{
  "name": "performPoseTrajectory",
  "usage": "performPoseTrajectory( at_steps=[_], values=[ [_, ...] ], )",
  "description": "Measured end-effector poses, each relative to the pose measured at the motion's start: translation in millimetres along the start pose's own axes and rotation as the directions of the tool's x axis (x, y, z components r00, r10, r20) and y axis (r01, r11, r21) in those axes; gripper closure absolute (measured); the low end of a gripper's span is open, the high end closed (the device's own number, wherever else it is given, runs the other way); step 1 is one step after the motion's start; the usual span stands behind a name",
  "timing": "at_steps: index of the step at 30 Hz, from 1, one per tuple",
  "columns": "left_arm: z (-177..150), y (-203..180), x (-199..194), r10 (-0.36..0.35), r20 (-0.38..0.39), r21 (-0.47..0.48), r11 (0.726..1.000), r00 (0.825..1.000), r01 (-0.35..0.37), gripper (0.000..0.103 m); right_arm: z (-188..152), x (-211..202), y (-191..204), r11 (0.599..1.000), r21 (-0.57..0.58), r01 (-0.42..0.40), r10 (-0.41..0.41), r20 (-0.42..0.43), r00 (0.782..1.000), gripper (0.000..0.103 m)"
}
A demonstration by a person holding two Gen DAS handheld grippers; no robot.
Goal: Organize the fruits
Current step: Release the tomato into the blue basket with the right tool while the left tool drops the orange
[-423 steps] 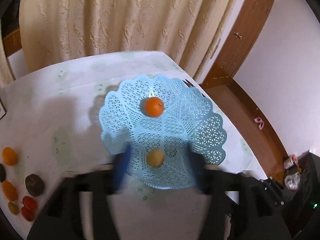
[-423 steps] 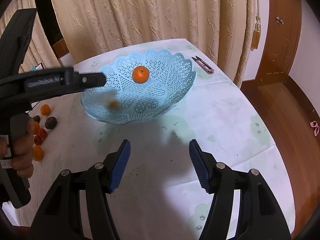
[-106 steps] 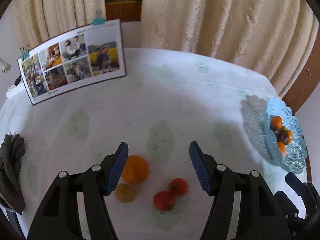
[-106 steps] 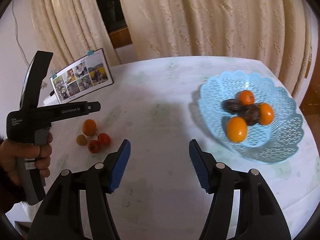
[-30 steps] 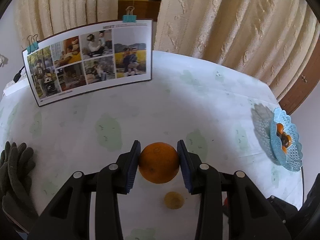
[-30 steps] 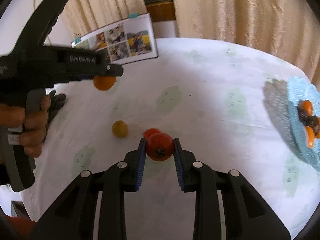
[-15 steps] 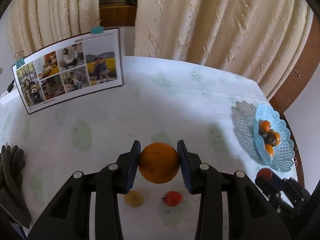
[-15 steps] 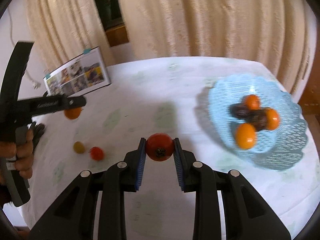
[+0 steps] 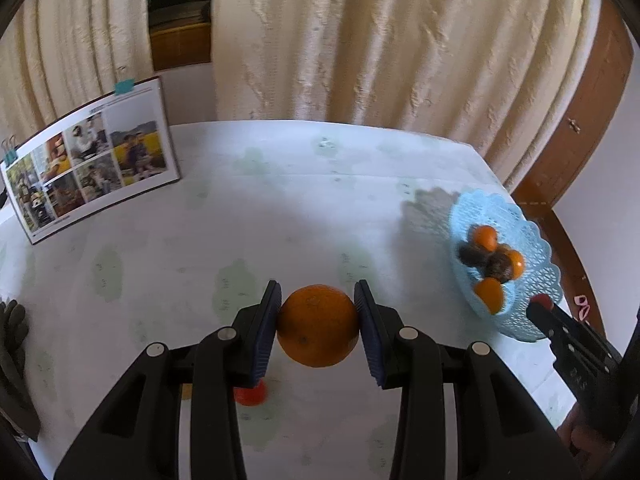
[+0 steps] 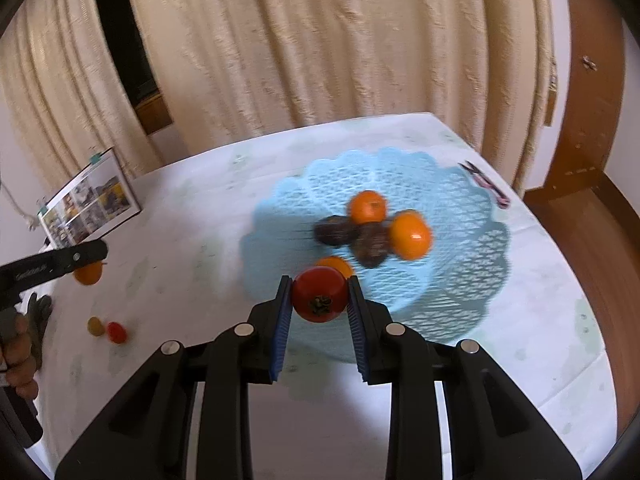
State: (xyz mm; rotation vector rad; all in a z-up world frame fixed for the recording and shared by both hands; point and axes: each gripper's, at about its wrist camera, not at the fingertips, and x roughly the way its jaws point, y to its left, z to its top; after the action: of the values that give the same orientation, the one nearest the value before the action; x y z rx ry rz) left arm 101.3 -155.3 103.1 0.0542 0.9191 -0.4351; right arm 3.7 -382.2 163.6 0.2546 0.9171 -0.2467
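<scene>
My left gripper is shut on a large orange and holds it above the white table. My right gripper is shut on a red persimmon just above the near rim of the light blue lattice basket. The basket holds several oranges and two dark brown fruits. It also shows in the left wrist view at the right, with the right gripper beside it. A small red fruit and a small yellow-green fruit lie on the table at the left.
A photo calendar stands at the back left of the table. A dark glove lies at the left edge. Small pink-handled snips lie behind the basket. Curtains hang behind the table; a wooden door frame is at the right.
My right gripper has carried the persimmon right to the basket's near rim. My left gripper has swung right with the orange, toward the basket.
</scene>
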Motion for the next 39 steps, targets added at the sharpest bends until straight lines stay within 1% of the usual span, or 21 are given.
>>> performPoseTrajectory(
  at_steps=[5, 11, 13, 14, 15, 23, 26, 35, 37, 38, 39],
  values=[
    [0.9, -22.8, 0.5, -0.008, -0.003, 0.028, 1.000, 1.000, 0.008, 0.065, 1.4, 2.3, -29.0, 0.998, 0.051, 0.030, -0.029, -0.013, 0.999, 0.075],
    [1.8, -44.2, 3.1, -0.018, -0.010, 0.055, 0.998, 1.000, 0.018, 0.065, 2.2, 5.4, -44.8, 0.997, 0.057, 0.042, -0.041, -0.019, 0.999, 0.074],
    [2.3, -50.3, 4.0, -0.020, -0.012, 0.064, 0.998, 1.000, 0.021, 0.065, 2.5, 3.3, -48.1, 0.997, 0.062, 0.041, -0.040, -0.008, 0.999, 0.067],
    [2.9, -53.0, 4.1, -0.021, -0.012, 0.068, 0.997, 1.000, 0.022, 0.065, 3.1, 2.2, -49.2, 0.997, 0.064, 0.040, -0.040, -0.002, 0.999, 0.058],
    [3.5, -55.8, 4.2, -0.022, -0.012, 0.071, 0.997, 1.000, 0.023, 0.065, 3.9, 1.2, -50.2, 0.997, 0.066, 0.041, -0.041, 0.004, 0.999, 0.054],
    [9.8, -80.0, 8.5, -0.042, -0.009, 0.107, 0.993, 0.999, 0.043, 0.065, 6.5, -5.3, -59.0, 0.996, 0.078, 0.047, -0.049, 0.025, 0.998, 0.052],
    [11.3, -89.2, 11.4, -0.052, -0.011, 0.123, 0.991, 0.999, 0.053, 0.065, 5.8, -9.2, -61.8, 0.995, 0.080, 0.053, -0.055, 0.033, 0.998, 0.048],
    [17.6, -115.6, 18.6, -0.083, -0.016, 0.162, 0.983, 0.996, 0.085, 0.065, 3.7, -16.5, -70.1, 0.993, 0.095, 0.063, -0.068, 0.040, 0.997, 0.047],
    [18.2, -121.8, 20.7, -0.089, -0.017, 0.172, 0.981, 0.996, 0.091, 0.065, 2.7, -17.9, -72.6, 0.993, 0.100, 0.067, -0.071, 0.041, 0.997, 0.043],
    [18.2, -124.2, 21.9, -0.092, -0.019, 0.176, 0.980, 0.996, 0.093, 0.064, 2.4, -18.6, -73.8, 0.992, 0.103, 0.068, -0.073, 0.043, 0.996, 0.039],
    [18.3, -127.3, 23.3, -0.094, -0.021, 0.182, 0.979, 0.995, 0.096, 0.065, 1.8, -19.5, -75.0, 0.992, 0.105, 0.070, -0.075, 0.045, 0.996, 0.039]
  ],
)
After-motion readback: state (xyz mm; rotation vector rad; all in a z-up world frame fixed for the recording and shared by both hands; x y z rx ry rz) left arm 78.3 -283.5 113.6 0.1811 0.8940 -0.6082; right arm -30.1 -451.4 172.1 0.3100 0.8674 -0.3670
